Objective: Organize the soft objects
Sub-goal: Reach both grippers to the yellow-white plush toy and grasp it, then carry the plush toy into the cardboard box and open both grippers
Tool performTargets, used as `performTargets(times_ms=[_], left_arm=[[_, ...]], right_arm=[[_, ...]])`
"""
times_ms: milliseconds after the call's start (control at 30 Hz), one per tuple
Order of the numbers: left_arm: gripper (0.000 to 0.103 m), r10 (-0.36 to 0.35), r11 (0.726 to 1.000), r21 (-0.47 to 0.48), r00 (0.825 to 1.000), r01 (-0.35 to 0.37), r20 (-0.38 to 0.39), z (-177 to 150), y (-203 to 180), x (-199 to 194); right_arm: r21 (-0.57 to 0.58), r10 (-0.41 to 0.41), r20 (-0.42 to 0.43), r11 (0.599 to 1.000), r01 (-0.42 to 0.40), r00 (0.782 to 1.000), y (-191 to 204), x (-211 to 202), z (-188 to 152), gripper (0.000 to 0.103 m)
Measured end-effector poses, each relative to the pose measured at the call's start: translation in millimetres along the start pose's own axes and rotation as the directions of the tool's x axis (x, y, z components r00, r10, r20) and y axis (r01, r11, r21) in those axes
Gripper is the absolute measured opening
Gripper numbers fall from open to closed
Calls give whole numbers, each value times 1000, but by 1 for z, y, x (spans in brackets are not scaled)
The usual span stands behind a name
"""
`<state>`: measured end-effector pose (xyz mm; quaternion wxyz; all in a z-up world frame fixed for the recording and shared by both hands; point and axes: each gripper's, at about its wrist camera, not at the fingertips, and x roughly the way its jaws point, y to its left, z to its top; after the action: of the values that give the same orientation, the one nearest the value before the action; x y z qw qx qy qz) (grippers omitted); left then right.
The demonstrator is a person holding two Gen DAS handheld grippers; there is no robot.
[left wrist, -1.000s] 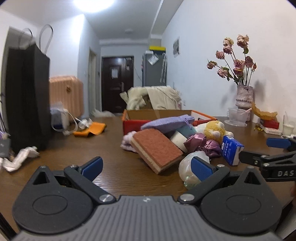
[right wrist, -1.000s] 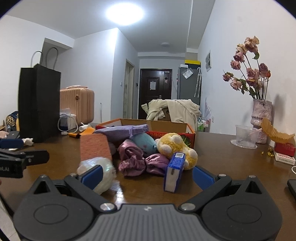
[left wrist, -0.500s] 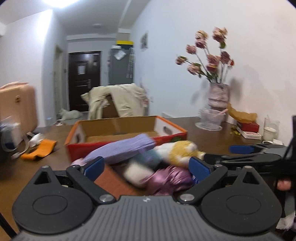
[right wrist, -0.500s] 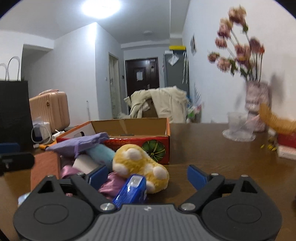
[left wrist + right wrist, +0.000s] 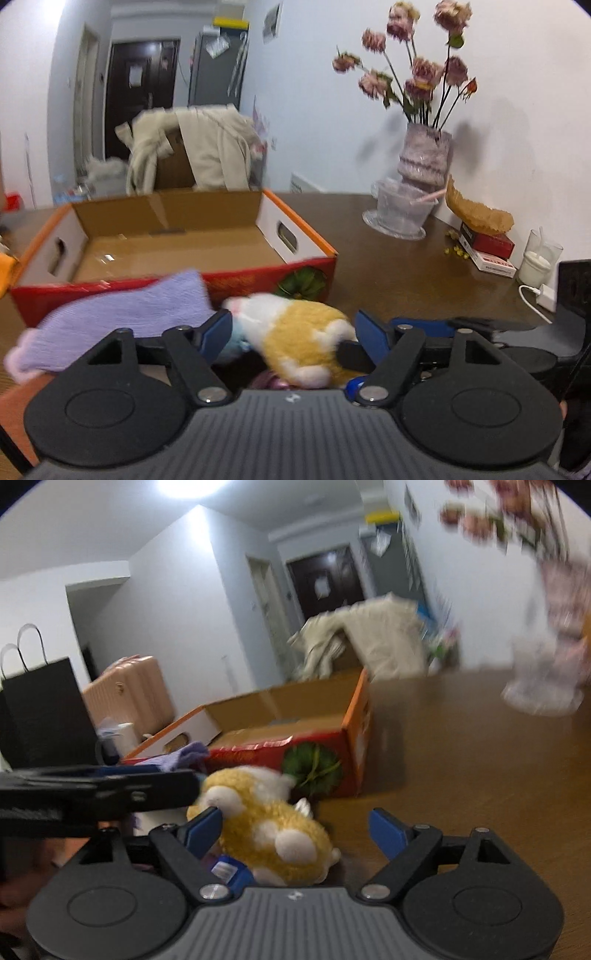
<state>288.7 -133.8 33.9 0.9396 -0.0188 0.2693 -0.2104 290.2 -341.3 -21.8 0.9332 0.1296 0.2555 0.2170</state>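
Showing both hand-held grippers converging on a yellow-and-white plush toy (image 5: 295, 336) that lies on the brown wooden table (image 5: 406, 266), just in front of the red cardboard box (image 5: 258, 275). The left gripper (image 5: 291, 332) has just been narrowing its jaws; the toy sits between its blue pads (image 5: 216, 330), which stand apart and do not visibly squeeze it. The right gripper (image 5: 295, 825) has likewise just been narrowing; its left pad (image 5: 203, 827) lies against the toy, the other stands clear, so it is unclenched. A lilac knitted cloth (image 5: 118, 325) lies left of the toy, against the box front. A vase of dried roses (image 5: 424, 158) stands by the wall.
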Motion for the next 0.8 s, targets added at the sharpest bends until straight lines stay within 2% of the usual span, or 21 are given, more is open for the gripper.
performTargets(times_ms=[100,133,167,200,300,367,400,533,633,733,800], left_arm=[[75,-54,995,-85,997,49,-55,5,7,16],[74,-62,992,-113,995,54,-72,6,9,20],[71,-53,990,-133,995,42,-81,5,9,23],[65,-40,990,-140,996,28,-86,5,11,25],[51,-17,989,-148,996,4,-82,5,14,23],[50,-12,987,-162,997,0,-73,7,15,18],[50,-16,985,-171,998,6,-58,9,15,12],[50,-48,986,-159,997,58,64,17,12,-25],[50,-61,983,-160,985,88,163,29,21,-54],[51,-60,979,-174,970,102,235,47,42,-74],[54,-51,978,-180,963,101,264,64,65,-77]], right_arm=[[50,61,-34,997,-59,998,-6,14,2,86],[62,78,-41,995,-75,996,-7,17,1,82],[78,99,-45,992,-95,994,-8,20,0,79],[92,116,-48,990,-111,992,-9,22,-1,72],[106,121,-52,988,-115,991,-10,22,-2,66],[87,105,-25,991,-102,994,-6,13,0,58],[64,95,-10,993,-94,995,-2,6,2,52],[-31,87,69,996,-85,994,24,-23,16,50],[-127,86,125,989,-70,988,54,-40,37,50],[-210,111,149,974,-79,983,82,-33,63,50],[-278,127,146,957,-83,981,101,-13,86,50]])
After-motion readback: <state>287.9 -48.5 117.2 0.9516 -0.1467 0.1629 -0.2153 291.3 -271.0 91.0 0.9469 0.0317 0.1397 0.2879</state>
